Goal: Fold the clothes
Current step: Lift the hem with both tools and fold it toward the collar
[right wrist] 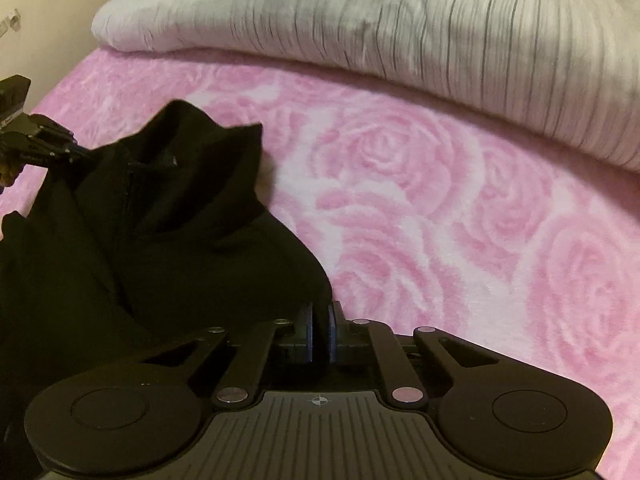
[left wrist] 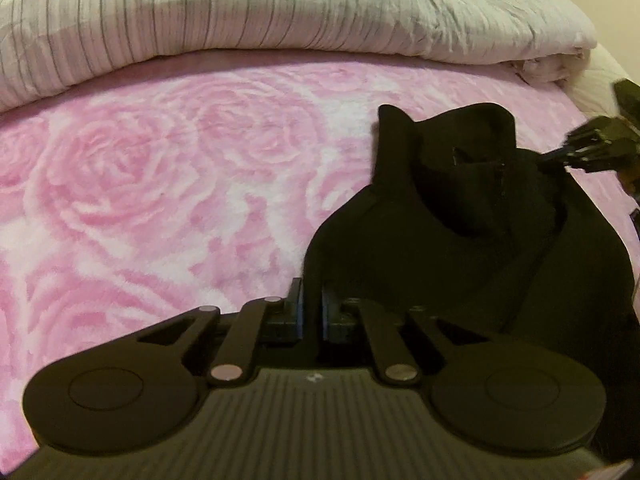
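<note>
Black garment (left wrist: 460,240) lies bunched on the pink rose-patterned blanket (left wrist: 140,200) covering the bed, held up at two edges. Left gripper (left wrist: 311,304): jaws pressed together, pinching a fold at the garment's near left edge. Right gripper (right wrist: 320,328): jaws likewise pinching a fold of the same cloth at its right edge. Folded striped white quilt (left wrist: 240,12) sits along the far side, apart from the garment.

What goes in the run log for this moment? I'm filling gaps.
stage: mid-fold | left gripper: shut on garment | right gripper: shut on garment | surface: blanket | behind: quilt
</note>
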Tool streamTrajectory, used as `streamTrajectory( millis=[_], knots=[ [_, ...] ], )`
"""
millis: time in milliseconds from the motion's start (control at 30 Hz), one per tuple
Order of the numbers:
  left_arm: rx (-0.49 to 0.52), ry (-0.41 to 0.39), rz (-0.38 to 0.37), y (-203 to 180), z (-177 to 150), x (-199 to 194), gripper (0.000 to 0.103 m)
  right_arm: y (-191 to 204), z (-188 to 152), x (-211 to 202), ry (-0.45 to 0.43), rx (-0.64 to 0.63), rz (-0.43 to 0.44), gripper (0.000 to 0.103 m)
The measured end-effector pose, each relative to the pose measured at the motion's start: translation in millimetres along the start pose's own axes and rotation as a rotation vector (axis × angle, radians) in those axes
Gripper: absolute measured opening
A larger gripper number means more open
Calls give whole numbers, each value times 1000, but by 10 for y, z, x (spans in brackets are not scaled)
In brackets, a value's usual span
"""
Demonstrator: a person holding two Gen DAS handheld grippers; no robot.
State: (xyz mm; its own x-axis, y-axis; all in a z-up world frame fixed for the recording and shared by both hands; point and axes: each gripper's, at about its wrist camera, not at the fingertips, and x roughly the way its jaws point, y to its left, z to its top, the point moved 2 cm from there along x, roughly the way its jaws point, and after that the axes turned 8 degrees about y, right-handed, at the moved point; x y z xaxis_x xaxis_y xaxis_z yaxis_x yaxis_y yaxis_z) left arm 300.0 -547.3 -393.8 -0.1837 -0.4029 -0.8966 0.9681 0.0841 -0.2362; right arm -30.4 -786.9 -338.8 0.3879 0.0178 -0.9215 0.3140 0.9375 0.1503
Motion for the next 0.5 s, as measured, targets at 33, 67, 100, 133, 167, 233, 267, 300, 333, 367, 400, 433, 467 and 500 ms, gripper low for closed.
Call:
streamTrajectory(
  millis=[33,67,100,133,167,233,267,300,333,367,400,433,467,500],
  knots=[
    [-6,0,3,2,-1,10,5,59,-26,-64,-13,-5,-15,6],
    [-8,0,7,3,-5,21,5,118,-53,-127,-26,-9,-30,6],
    [-10,-1,10,4,-9,33,6,177,-79,-191,-38,-14,-45,6],
    [-24,-4,7,21,-15,44,6,260,-109,-268,-49,-30,-59,6],
    [-46,-8,0,47,-23,54,6,347,-133,-341,-57,-49,-70,6],
    [-62,-21,3,53,-36,62,7,495,-194,-478,-82,-74,-81,6],
    [-62,-28,11,35,-42,55,6,541,-229,-509,-94,-77,-85,6],
    [-57,-34,22,3,-46,40,6,575,-264,-522,-104,-77,-91,6],
    [-52,-41,33,-29,-50,24,5,586,-300,-507,-109,-68,-98,6],
    [-43,-54,37,-67,-52,-24,4,581,-337,-476,-111,-54,-106,6],
    [-30,-72,34,-112,-53,-101,4,573,-376,-458,-114,-41,-114,6],
    [-17,-90,30,-156,-55,-179,4,563,-415,-448,-118,-27,-122,6],
    [-5,-108,27,-200,-56,-257,4,563,-447,-467,-127,-19,-130,6],
    [7,-129,20,-250,-67,-358,3,578,-472,-523,-140,-21,-137,6]
  ],
)
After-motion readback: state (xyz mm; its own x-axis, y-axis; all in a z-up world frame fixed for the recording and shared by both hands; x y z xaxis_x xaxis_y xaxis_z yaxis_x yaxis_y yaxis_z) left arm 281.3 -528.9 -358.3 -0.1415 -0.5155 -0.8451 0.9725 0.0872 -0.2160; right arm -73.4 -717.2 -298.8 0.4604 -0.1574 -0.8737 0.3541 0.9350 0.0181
